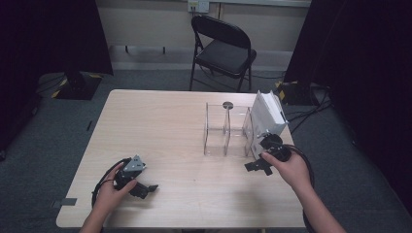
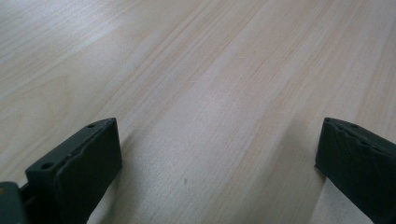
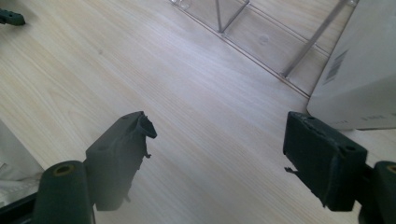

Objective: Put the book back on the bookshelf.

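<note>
A clear acrylic rack (image 1: 227,130) with upright dividers stands right of the table's middle. White boxes (image 1: 266,116) lean in its right-hand slot, and one white box (image 3: 355,79) fills the right edge of the right gripper view. My right gripper (image 1: 256,166) rests on the table just in front of the rack's right end, open with bare wood between its jaws (image 3: 219,154). My left gripper (image 1: 146,190) lies near the front left of the table, open over bare wood (image 2: 219,163). The rack's base and dividers (image 3: 261,42) run across the top of the right gripper view.
The light wooden table (image 1: 160,121) is bare on its left half and front. A black folding chair (image 1: 222,48) stands behind the far edge. Dark curtains hang at both sides, and cables lie on the grey carpet at the right.
</note>
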A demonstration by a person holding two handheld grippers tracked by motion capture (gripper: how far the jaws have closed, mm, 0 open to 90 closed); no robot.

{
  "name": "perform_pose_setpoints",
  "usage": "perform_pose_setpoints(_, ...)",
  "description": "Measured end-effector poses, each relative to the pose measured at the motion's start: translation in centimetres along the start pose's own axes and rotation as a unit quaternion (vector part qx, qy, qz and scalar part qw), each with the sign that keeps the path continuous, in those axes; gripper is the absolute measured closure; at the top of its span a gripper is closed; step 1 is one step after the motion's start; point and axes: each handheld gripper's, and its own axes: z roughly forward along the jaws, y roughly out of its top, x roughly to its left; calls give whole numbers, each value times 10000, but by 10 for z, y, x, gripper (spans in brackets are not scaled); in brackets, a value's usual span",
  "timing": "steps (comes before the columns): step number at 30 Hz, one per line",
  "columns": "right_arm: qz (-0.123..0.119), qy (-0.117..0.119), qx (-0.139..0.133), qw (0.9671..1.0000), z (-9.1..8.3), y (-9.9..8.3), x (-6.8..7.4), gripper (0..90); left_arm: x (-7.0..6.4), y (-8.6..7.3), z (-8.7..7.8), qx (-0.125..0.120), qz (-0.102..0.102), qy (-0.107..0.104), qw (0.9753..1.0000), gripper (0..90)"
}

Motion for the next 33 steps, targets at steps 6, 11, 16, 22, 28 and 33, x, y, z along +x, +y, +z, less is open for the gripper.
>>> perform_pose_setpoints(6,-69,34,-33,10000,7,2,6,211,0,0,0,1,5,1,10000,0)
perform_pose_setpoints(11,-163,104,-21,9998,13,3,11,211,0,0,0,0,0,0,10000,0)
perform_pose_setpoints(16,-242,149,-73,9996,19,4,15,211,0,0,0,-1,1,0,10000,0)
perform_pose_setpoints(22,-247,202,-93,9994,25,4,18,211,0,0,0,0,1,0,10000,0)
perform_pose_setpoints(28,-323,207,-125,9992,30,5,21,211,0,0,0,-3,-2,-1,10000,0)
perform_pose_setpoints(33,-387,211,-62,9990,37,5,26,211,0,0,0,1,4,1,10000,0)
